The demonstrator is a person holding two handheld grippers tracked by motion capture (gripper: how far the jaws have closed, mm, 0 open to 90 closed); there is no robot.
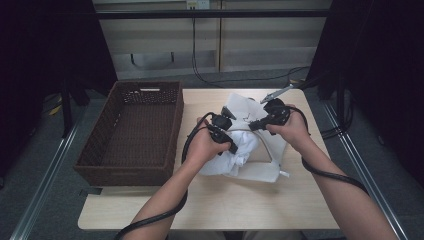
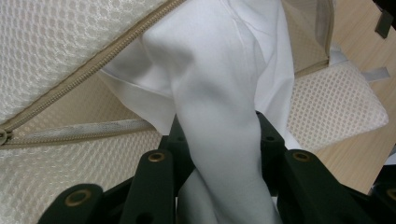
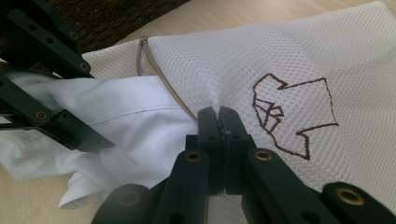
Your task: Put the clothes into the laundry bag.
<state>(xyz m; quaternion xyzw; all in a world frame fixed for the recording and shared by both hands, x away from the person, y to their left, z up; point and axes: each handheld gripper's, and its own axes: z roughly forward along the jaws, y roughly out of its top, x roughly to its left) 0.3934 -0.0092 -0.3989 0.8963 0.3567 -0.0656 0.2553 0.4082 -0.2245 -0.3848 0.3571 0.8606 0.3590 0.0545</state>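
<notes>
White garment and mesh laundry bag, far right of surface.
Left gripper (image 2: 219, 140) clamped on white garment (image 2: 224, 93); right gripper (image 3: 219, 116) pinches mesh laundry bag (image 3: 280, 56) by its zip opening.

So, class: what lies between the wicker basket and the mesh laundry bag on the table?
In the high view, the left gripper and its hand, clamping the white garment, sit between the wicker basket and the mesh laundry bag.

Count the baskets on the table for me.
1. The brown wicker basket sits on the left part of the table, beside the mesh bag that both grippers are working on. Nothing seems to lie inside it.
</notes>
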